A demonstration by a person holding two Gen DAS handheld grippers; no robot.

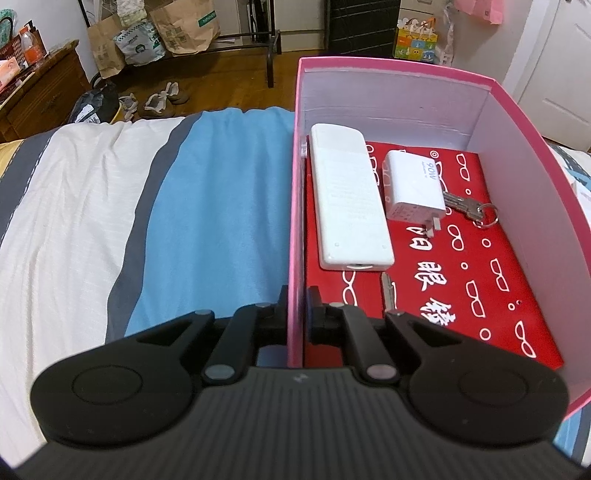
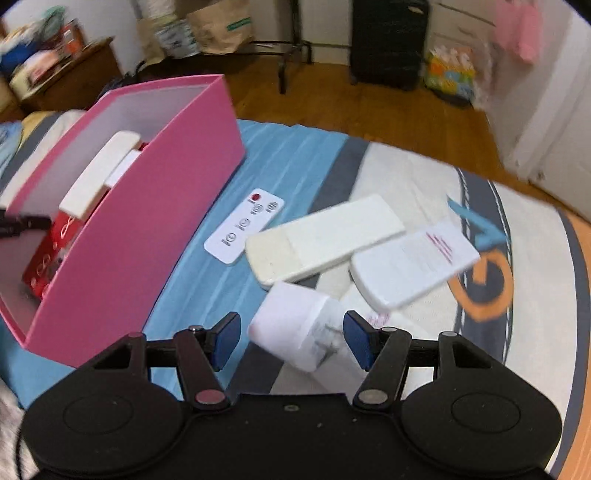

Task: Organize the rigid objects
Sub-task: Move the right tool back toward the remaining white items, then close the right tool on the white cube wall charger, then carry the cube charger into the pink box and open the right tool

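Note:
A pink box (image 1: pixel 402 66) sits on the bed. Inside it lie a long white remote (image 1: pixel 349 201), a white charger (image 1: pixel 413 188), keys on a ring (image 1: pixel 469 206) and a red printed cloth (image 1: pixel 461 280). My left gripper (image 1: pixel 297 306) is shut on the box's left wall. The box also shows in the right wrist view (image 2: pixel 147 229). My right gripper (image 2: pixel 291 339) is open around a white charger block (image 2: pixel 295 328) on the bed. Beyond it lie a small flat remote (image 2: pixel 245 229), a cream remote (image 2: pixel 325 240) and a white remote (image 2: pixel 413 269).
The bed has a striped blue, grey and white cover (image 1: pixel 207 206). Beyond it are a wooden floor, shoes (image 1: pixel 162 99), paper bags (image 1: pixel 184 29), a wooden dresser (image 1: pixel 40 88) and a black suitcase (image 2: pixel 388 40).

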